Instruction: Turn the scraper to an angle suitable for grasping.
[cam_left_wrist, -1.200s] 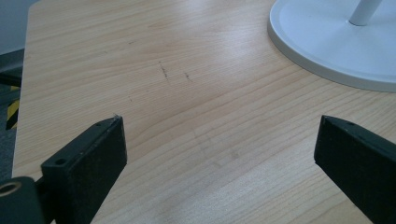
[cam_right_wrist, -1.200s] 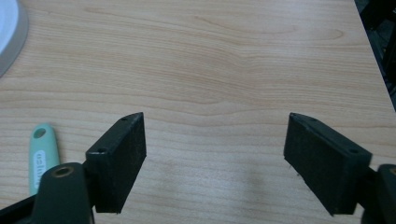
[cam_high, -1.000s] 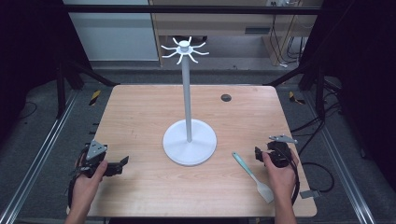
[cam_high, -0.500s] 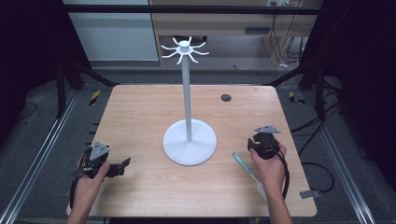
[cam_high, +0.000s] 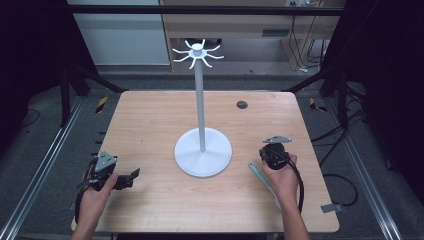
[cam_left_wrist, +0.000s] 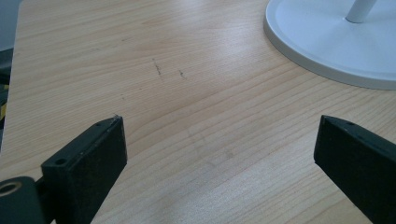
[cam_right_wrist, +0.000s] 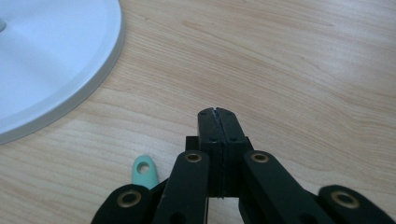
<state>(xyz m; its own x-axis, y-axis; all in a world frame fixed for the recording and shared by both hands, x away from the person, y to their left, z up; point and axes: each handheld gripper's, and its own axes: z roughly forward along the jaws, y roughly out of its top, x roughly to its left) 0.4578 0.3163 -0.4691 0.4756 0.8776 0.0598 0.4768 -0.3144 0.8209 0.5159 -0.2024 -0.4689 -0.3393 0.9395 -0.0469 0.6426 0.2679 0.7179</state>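
Note:
A white stand with a round base (cam_high: 190, 159), a thin pole (cam_high: 200, 105) and a ring of hooks on top (cam_high: 197, 52) rises mid-table. A teal utensil (cam_high: 257, 173) lies flat right of the base, partly under my right hand; its handle end with a hole (cam_right_wrist: 144, 170) lies just left of my right gripper. My right gripper (cam_high: 269, 149) (cam_right_wrist: 218, 112) has just been closing and is shut, with nothing between its jaws. My left gripper (cam_high: 133, 175) rests at the front left, open over bare wood, its fingertips (cam_left_wrist: 100, 144) wide apart.
The stand's base (cam_left_wrist: 327, 42) lies ahead and to the right of the left gripper. A small dark disc (cam_high: 242, 104) sits in the wooden table (cam_high: 150, 120) at the back right. Dark frame rails run along both sides of the table.
My right hand has moved left, toward the stand's base, and its jaws have gone from open to shut. The teal utensil lies where it was. The left hand has not moved.

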